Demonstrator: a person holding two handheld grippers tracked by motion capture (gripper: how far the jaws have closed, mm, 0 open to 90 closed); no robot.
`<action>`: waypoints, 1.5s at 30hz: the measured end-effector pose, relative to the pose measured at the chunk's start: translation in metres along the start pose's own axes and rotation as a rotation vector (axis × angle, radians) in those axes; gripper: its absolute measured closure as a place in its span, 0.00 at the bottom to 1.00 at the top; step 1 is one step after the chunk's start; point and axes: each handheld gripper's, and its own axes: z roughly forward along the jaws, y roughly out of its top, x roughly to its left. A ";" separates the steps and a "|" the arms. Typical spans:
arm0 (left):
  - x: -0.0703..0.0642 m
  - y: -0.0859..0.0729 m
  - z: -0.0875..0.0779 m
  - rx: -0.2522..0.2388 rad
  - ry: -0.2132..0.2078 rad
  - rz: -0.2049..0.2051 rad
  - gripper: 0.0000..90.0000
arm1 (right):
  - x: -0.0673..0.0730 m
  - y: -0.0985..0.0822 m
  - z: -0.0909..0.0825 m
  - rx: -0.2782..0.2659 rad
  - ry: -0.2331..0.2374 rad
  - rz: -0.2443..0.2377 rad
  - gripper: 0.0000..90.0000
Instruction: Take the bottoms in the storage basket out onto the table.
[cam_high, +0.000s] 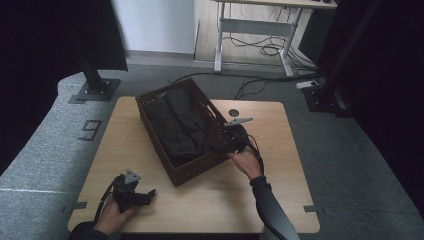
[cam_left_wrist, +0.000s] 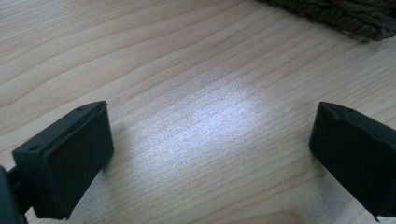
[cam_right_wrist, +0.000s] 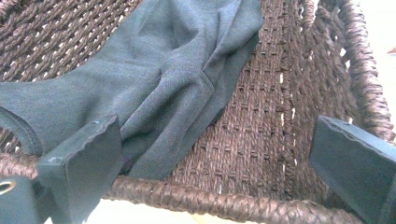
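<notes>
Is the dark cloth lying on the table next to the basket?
No, the dark cloth lies inside the brown woven basket, whose walls stand around it on the wooden table.

Wooden table (cam_high: 210, 195) bearing wicker basket (cam_high: 197, 169)

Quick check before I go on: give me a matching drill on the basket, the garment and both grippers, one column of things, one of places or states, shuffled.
Things:
1. wicker basket
2. dark garment
3. left gripper
4. right gripper

Places or states:
A. open, low over bare wood at the table's near left corner
B. lying inside the basket
C. open, at the basket's right wall near its near corner
D. standing askew on the table, brown and woven

Pairs: 1-D, 2-B, 3-A, 4-C
</notes>
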 end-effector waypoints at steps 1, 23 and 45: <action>0.000 0.000 0.000 0.000 0.000 0.000 0.00 | 0.000 0.000 -0.001 0.000 -0.001 -0.001 0.03; 0.000 0.000 0.000 0.000 0.002 -0.002 0.00 | -0.009 -0.020 -0.024 -0.006 -0.012 -0.007 0.04; 0.000 0.000 0.000 -0.001 0.002 -0.002 0.00 | -0.018 -0.048 -0.055 -0.036 -0.051 -0.018 0.04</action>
